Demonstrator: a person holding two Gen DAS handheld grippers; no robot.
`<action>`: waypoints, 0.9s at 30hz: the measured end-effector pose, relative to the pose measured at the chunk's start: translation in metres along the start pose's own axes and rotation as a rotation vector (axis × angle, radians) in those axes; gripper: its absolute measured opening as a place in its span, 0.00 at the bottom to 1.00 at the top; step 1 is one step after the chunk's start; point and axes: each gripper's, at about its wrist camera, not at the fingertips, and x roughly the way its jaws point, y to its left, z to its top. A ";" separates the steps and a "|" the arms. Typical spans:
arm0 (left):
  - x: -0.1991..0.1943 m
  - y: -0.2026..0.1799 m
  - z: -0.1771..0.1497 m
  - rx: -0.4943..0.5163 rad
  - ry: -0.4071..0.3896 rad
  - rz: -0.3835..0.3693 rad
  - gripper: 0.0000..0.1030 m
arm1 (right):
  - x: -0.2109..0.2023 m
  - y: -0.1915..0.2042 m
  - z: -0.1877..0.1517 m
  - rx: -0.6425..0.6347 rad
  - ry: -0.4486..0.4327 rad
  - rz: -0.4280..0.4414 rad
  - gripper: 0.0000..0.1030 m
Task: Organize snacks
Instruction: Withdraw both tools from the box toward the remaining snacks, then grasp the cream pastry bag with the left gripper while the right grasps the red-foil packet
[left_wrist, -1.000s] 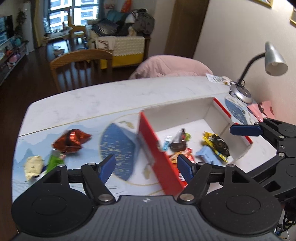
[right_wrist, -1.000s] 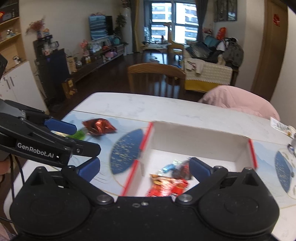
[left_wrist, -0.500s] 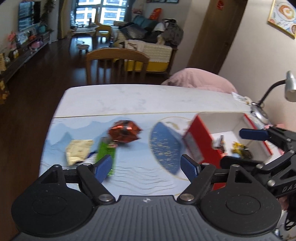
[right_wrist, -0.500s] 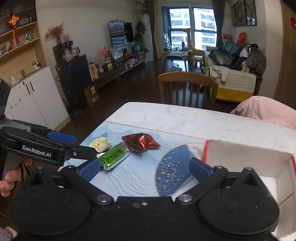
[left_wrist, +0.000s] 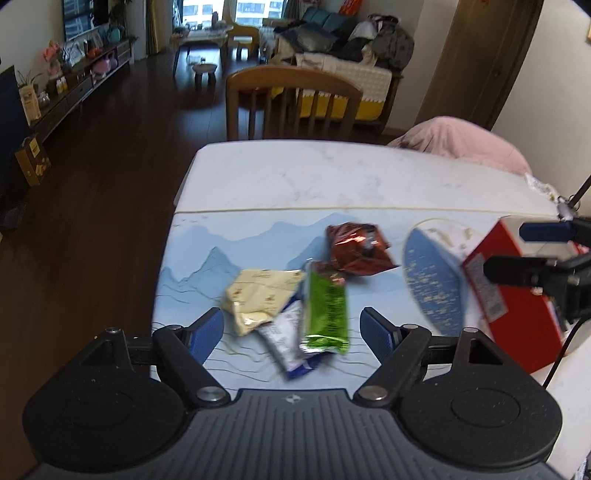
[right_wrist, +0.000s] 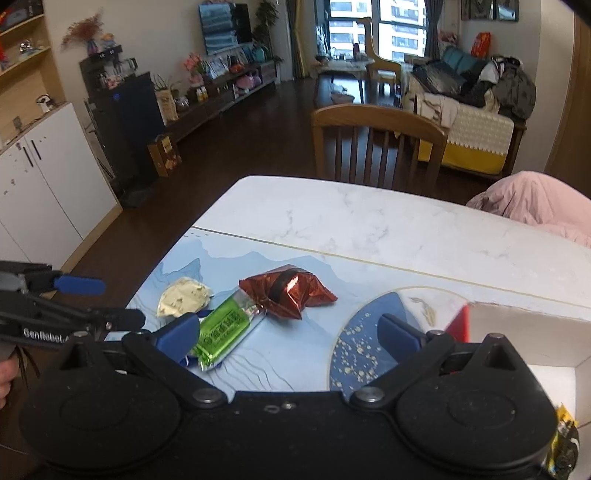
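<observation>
Left wrist view, compared with the views a second earlier: red-sided box (left_wrist: 517, 295), formerly centred under both tools, now displaced to 3 o'clock; loose snack cluster on the blue landscape mat (left_wrist: 221, 243) of the table (left_wrist: 332, 173) now brought to centre. Left tool (left_wrist: 291, 330) spread wide and empty, slightly wider than a second before, poised above the cluster and not touching it. Between its fingers: green bar (left_wrist: 327, 310), lying lengthwise from 12 to 6 o'clock; cream packet (left_wrist: 258, 295) at 9 o'clock of the bar, touching it; blue-and-white sachet (left_wrist: 288, 343) partly tucked beneath both; crinkled red foil pouch (left_wrist: 356, 249) at 1 o'clock, its edge meeting the bar's far end. Right tool (right_wrist: 288, 332) likewise wide open and empty, seen in its own view hovering just short of the same snacks, with the box's white interior at 4 o'clock and a yellow-and-black wrapper (right_wrist: 563, 443) already inside. Motion blur on the sachet and box, so print and exact overlap possibly misread. Implication: attention shifted from the filled box back to the remaining items; four snacks apparently still to be collected, the green bar best aligned for the left tool's next descent and closure.
</observation>
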 end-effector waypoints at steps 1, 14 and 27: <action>0.005 0.003 0.001 0.007 0.010 0.003 0.78 | 0.007 0.001 0.003 0.003 0.008 -0.006 1.00; 0.065 0.025 0.017 0.140 0.128 -0.048 0.78 | 0.095 -0.004 0.041 0.131 0.132 -0.081 0.99; 0.116 0.044 0.035 0.080 0.241 -0.099 0.78 | 0.164 -0.021 0.046 0.385 0.272 -0.158 0.97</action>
